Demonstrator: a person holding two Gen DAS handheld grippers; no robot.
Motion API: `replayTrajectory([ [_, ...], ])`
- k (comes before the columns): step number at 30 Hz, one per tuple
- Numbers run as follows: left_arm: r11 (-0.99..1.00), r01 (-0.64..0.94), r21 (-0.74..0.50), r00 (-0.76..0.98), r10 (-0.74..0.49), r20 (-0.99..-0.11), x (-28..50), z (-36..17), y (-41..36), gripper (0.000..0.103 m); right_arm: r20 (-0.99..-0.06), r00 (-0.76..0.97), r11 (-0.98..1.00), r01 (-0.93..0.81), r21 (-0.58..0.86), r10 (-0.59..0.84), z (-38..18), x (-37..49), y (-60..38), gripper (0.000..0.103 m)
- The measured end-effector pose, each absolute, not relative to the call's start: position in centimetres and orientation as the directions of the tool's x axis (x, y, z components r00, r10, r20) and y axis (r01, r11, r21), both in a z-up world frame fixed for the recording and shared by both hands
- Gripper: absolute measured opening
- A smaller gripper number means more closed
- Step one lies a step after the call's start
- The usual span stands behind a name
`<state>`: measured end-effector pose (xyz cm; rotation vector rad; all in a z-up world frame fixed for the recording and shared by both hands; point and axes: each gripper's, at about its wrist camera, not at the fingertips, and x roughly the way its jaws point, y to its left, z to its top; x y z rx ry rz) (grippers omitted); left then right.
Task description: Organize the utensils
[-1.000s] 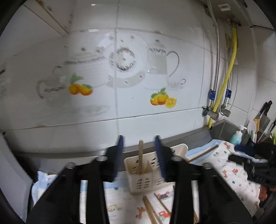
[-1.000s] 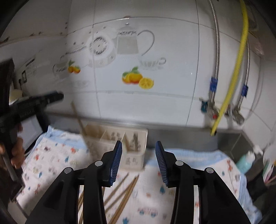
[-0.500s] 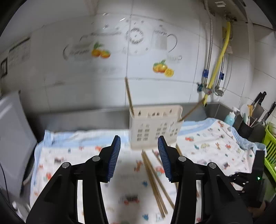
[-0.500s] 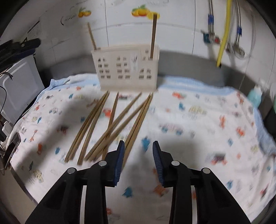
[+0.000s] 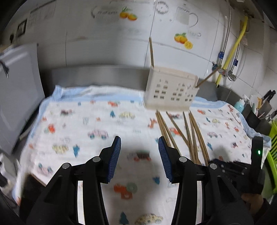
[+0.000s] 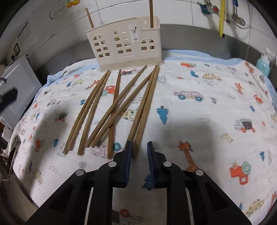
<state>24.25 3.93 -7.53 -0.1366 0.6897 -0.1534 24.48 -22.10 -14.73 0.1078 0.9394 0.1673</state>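
Right wrist | holder (image 6: 128, 45): two chopsticks (image 6: 151, 13) upright | right gripper (image 6: 139, 147) closing, nothing pinched | left gripper (image 5: 139, 154) spread

A soft woven cloth (image 6: 199, 83), matt and faintly crinkled, printed with cartoon cars, is spread over the worktop. Matt, finely grained wood is seen in the loose chopsticks (image 6: 114, 110) lying on it. The utensil holder (image 6: 124, 43) at twelve o'clock is moulded of smooth cream plastic with a slight sheen. Glossy glazed tiles (image 5: 107, 45) cover the wall, and a brushed metal strip (image 5: 97, 76) runs below them. At two o'clock a braided metal hose (image 5: 225, 39) and a smooth yellow plastic hose (image 5: 237, 41) are seen. The right gripper (image 6: 139, 147) is made of matt black plastic, and ribbed blue rubbery pads (image 6: 128, 155) line its fingers.
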Motion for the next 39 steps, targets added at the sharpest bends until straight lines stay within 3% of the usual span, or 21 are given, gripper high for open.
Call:
replayTrajectory([
  [16, 0.964, 0.188, -0.188, 0.622, -0.264, -0.737, 24.1, -14.1, -2.0, 0.044, -0.793, 0.598, 0.993, -0.050, 0.107, 0.115, -14.7, 25.0, -23.1, 0.007],
  [36, 0.988, 0.112, -0.102, 0.598, -0.149, -0.788, 26.3, -16.4, -4.8, 0.044, -0.788, 0.600, 0.990, -0.053, 0.129, 0.135, -15.1, 24.4, -25.0, 0.007],
  [39, 0.997, 0.075, -0.019, 0.612, -0.061, -0.788, 26.6, -16.5, -5.4, 0.036, -0.787, 0.602, 0.990, -0.054, 0.127, 0.134, -15.1, 24.4, -25.1, 0.007],
])
